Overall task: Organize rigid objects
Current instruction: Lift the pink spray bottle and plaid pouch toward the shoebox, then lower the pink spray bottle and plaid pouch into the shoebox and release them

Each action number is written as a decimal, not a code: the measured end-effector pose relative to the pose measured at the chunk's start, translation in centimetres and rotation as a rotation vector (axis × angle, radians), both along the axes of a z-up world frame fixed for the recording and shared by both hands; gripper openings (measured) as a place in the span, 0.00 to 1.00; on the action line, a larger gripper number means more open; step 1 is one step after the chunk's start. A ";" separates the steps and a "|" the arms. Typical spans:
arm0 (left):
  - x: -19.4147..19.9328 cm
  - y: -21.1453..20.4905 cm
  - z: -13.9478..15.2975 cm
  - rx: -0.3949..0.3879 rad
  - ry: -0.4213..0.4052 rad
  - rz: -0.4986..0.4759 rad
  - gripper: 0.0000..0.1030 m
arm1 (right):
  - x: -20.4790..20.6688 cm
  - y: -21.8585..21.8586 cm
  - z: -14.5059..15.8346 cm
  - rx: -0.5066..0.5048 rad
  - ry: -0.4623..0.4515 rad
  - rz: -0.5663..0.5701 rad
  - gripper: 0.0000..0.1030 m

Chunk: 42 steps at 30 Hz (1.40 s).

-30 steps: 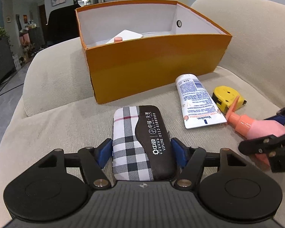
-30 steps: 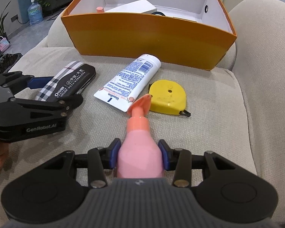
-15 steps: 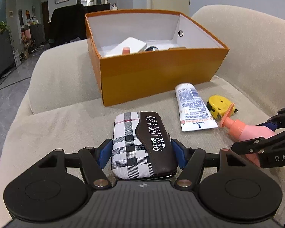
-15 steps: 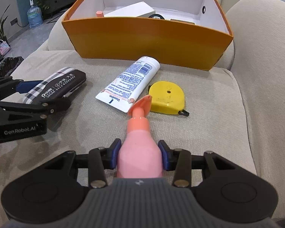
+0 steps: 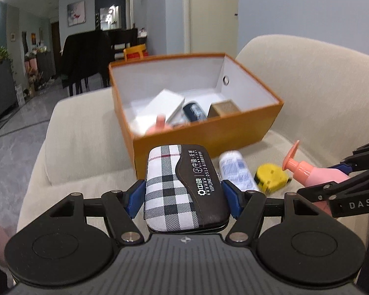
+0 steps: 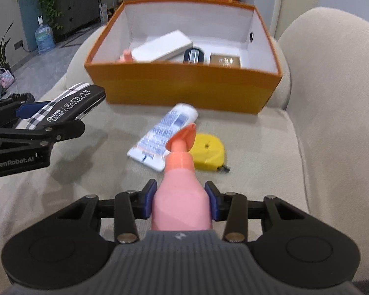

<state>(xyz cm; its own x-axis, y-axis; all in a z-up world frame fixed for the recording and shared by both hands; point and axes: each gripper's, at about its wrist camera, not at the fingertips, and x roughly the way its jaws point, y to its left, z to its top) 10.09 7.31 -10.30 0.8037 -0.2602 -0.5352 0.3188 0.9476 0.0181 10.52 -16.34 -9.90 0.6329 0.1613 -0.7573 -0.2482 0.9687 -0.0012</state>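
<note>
your left gripper [image 5: 184,198] pinches the plaid case [image 5: 182,184], held clear above the sofa cushion [image 6: 258,147]. your right gripper [image 6: 181,201] pinches the pink pump bottle [image 6: 180,196], nozzle toward the orange box [image 6: 184,86]. a lotion tube [image 6: 164,135] and yellow tape measure [image 6: 207,153] lie touching on the cushion just before the box.

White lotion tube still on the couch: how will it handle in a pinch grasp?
The lotion tube looks like soft plastic, flat at its crimped end, so it will probably give under the pads. The round cap end may roll if nudged sideways. It lies beside the yellow tape measure, so a wide approach could bump that.
</note>
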 end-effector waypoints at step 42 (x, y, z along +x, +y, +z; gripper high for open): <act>19.9 -3.6 3.2 0.074 -0.015 -0.048 0.74 | 23.8 1.1 5.3 -0.340 -0.279 0.479 0.41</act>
<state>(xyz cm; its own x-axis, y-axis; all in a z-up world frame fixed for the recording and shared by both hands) 30.03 3.70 -7.06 0.7990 -0.2591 -0.5427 0.3634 0.9271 0.0924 34.29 -15.23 -4.59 0.7305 0.2549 -0.6336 -0.5990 0.6847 -0.4151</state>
